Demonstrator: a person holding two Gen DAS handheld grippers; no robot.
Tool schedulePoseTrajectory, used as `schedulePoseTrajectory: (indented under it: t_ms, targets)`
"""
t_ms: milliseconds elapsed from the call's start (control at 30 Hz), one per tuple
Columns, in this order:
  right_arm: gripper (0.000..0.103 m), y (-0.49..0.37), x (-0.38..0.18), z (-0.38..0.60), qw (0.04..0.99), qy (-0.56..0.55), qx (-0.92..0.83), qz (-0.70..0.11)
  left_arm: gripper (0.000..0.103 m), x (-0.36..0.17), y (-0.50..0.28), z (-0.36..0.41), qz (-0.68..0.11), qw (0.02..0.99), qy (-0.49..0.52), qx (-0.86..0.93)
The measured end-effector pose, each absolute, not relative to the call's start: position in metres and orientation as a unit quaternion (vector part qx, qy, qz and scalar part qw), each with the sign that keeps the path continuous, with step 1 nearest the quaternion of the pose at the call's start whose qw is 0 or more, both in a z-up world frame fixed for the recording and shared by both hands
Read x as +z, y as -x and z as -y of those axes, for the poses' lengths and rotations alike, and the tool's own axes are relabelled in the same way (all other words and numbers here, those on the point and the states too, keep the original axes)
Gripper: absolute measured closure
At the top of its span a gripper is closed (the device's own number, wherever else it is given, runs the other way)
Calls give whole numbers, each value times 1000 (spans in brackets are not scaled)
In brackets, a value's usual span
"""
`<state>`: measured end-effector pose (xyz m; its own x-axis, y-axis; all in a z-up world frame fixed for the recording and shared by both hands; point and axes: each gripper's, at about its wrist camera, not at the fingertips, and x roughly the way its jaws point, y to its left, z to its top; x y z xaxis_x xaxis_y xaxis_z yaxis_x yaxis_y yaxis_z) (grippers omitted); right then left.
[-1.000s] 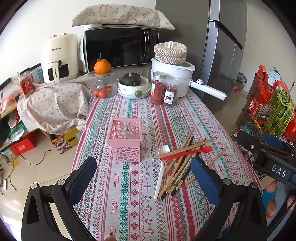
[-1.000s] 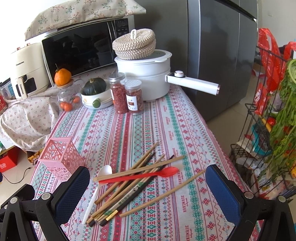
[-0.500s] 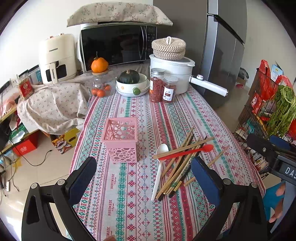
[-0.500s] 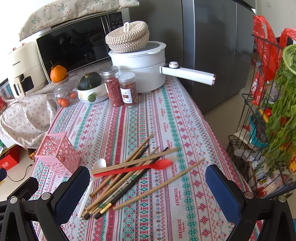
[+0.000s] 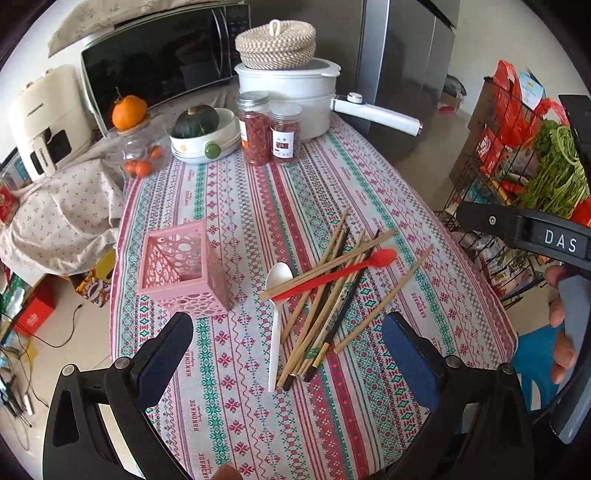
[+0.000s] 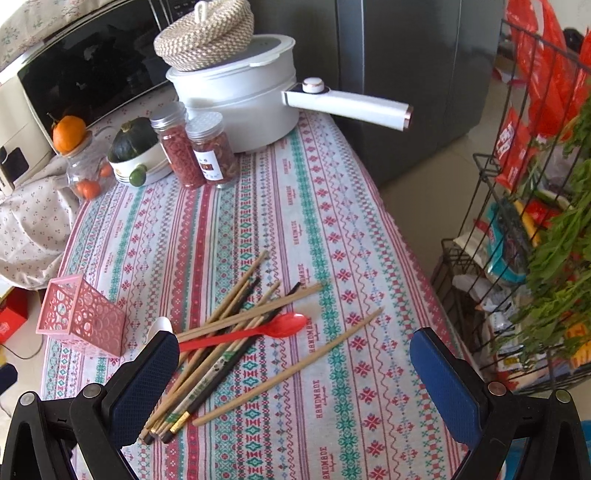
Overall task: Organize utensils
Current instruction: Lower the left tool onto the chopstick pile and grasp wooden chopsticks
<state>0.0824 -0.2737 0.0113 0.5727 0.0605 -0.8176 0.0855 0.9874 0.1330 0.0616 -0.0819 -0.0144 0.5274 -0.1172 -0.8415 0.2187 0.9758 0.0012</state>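
Loosely spread, both hand-held grippers hover above slender wooden chopsticks.

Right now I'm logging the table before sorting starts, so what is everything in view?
pink perforated plastic basket: one, left of the pile
chopsticks: loose pile, wood and black, table centre; one stray to the right
red plastic spoon: one, across the pile
white plastic spoon: one, at the pile's left edge
clear jars of red contents: two, far end
white long-handled pot: one, woven lid on top
black microwave: one, behind
left claw: open, empty
right claw: open, empty
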Motion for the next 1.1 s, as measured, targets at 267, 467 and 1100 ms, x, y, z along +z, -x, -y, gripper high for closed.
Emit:
schedulePoseTrajectory:
  t_ms: [267, 467, 1100]
  targets:
    - [18, -100, -33, 310, 850, -128, 4, -511, 16, -33, -126, 112, -520, 842, -73, -121]
    - [34, -115, -52, 325, 836, -151, 11, -527, 64, -83, -191, 149, -562, 811, -80, -143]
    - [34, -141, -73, 325, 833, -115, 9, -542, 94, -163, -251, 178, -642, 737, -129, -168]
